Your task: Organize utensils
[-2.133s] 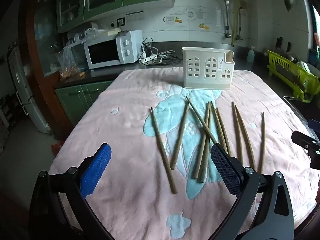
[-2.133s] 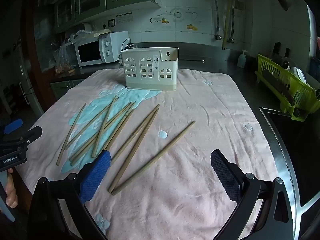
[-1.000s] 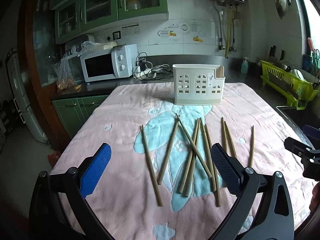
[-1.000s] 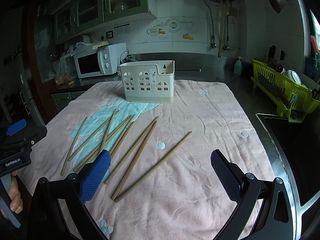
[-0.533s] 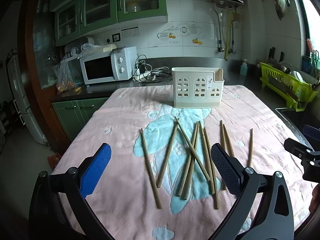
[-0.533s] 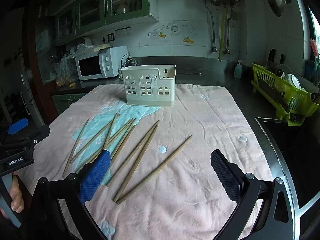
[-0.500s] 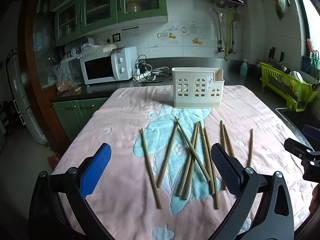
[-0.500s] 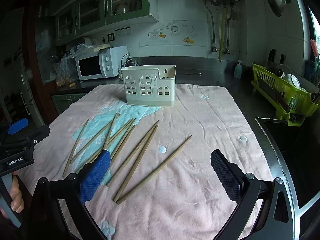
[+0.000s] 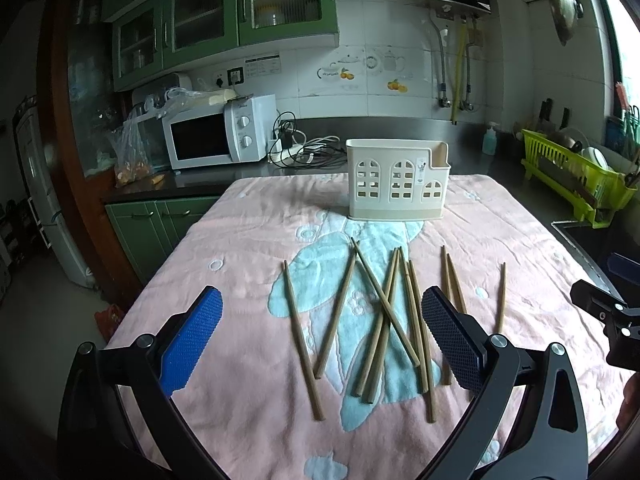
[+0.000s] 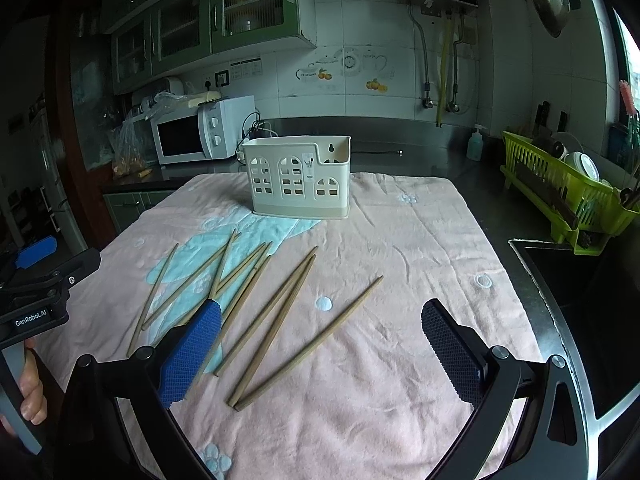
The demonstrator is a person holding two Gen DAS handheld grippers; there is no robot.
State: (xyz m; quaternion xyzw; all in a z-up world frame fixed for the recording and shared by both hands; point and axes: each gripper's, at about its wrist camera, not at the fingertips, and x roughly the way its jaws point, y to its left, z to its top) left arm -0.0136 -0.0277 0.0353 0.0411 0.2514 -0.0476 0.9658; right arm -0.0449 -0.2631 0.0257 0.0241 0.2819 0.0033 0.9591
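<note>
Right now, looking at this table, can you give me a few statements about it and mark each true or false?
1. The chopsticks lie loose on the pink towel. True.
2. The white holder already has chopsticks standing in it. False: none show above its rim.
3. Both grippers are open and hold nothing. True: the left gripper and the right gripper have their jaws wide apart.
4. The holder lies tipped on its side. False: it stands upright at the far end of the towel.
5. A microwave sits on the counter behind the table. True.
6. The dish rack is red. False: it is yellow-green.
</note>
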